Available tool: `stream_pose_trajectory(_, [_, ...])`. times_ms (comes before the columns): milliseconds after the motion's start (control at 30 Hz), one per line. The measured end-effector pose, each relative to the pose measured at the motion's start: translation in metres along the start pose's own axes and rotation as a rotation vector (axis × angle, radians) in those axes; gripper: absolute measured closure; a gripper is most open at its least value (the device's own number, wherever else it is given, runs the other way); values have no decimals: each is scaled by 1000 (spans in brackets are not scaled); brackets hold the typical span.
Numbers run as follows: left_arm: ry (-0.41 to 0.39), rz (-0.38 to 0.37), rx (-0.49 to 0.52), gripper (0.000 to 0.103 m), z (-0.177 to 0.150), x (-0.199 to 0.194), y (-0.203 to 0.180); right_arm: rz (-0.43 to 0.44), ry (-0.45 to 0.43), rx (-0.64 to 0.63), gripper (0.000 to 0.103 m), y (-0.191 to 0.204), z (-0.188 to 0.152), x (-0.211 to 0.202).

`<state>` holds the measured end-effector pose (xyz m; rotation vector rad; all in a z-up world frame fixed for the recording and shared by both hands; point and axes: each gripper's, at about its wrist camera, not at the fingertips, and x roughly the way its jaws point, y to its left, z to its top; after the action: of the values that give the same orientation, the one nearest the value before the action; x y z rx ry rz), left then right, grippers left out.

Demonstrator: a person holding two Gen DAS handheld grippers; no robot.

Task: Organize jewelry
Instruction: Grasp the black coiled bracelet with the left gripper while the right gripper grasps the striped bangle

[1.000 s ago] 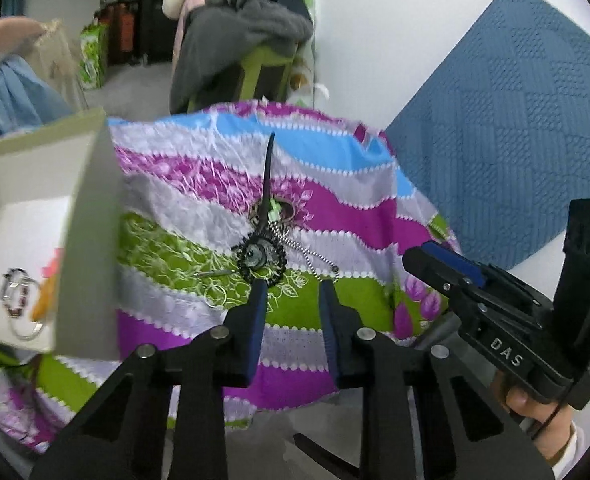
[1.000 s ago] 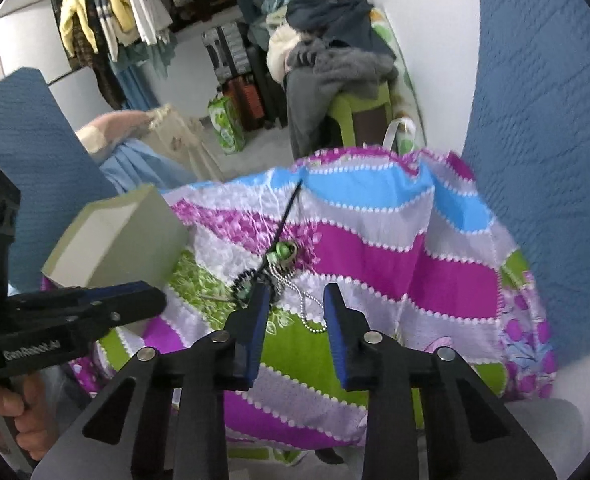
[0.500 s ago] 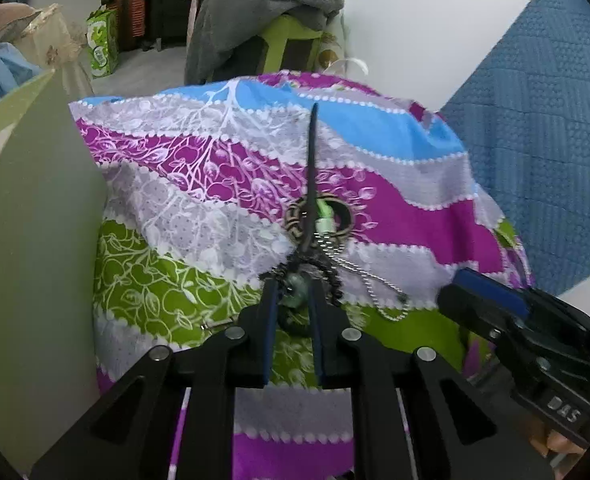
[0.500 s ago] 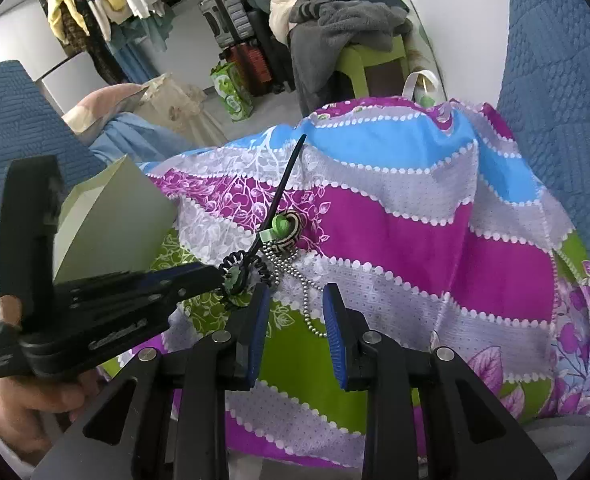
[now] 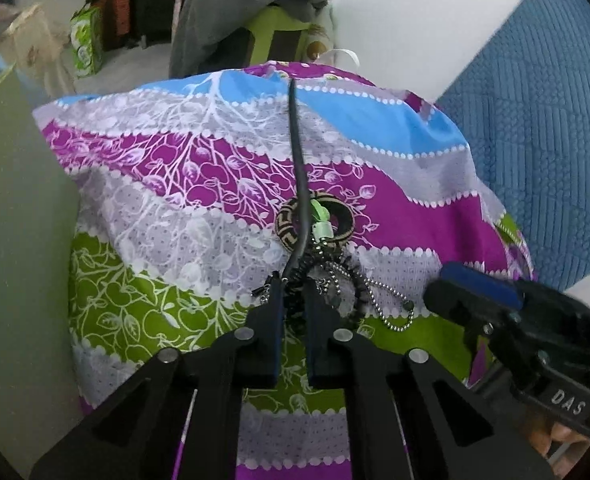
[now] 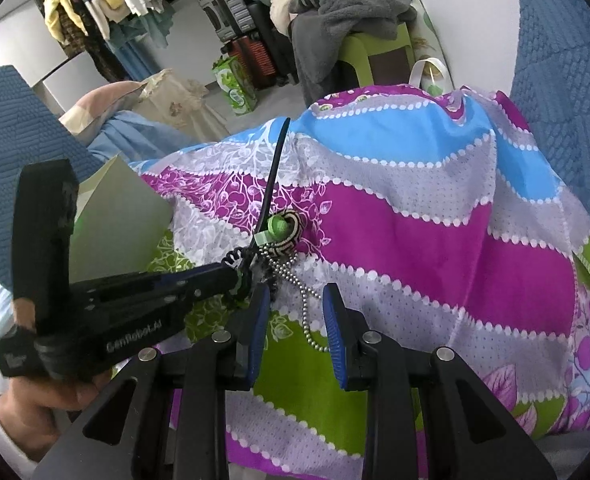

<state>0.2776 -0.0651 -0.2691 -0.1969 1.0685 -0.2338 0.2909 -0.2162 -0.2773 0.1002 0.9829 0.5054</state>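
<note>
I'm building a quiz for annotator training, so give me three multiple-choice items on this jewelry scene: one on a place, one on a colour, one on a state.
1. Where does the ball chain lie in the right wrist view?
A. inside the box
B. on the patterned cloth, running between the right tongs' fingers
C. on the floor

2. What colour is the small piece on the black-and-tan ring?
A. red
B. orange
C. green

3. How do the left tongs stand?
A. closing, with the black coiled band between the tips
B. wide open above bare cloth
C. gripping the box

Key: 1 B, the chain trails down the cloth between the blue pads; 2 C, it shows bright green in both views; 3 A, the narrow gap frames the coil.
</note>
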Motion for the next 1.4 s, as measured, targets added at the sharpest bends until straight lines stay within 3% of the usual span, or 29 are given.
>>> stream_pose_trajectory(267, [-42, -37, -37, 95, -1, -26, 0, 19, 0, -23, 78, -1, 16, 21])
stream_pose_trajectory(700, [-47, -12, -67, 95, -21, -56, 13, 70, 20, -5, 78, -4, 34, 51])
stream_pose_trajectory(833, [-34, -9, -79, 95, -28, -56, 17, 80, 61, 11, 89, -5, 33, 62])
stream_pose_trajectory(967, [-33, -11, -79, 95, -32, -60, 17, 83, 15, -17, 97, 3, 36, 49])
stream_pose_trajectory(1400, [-65, 15, -75, 95, -32, -83, 16, 14, -126, -116, 97, 32, 29, -9])
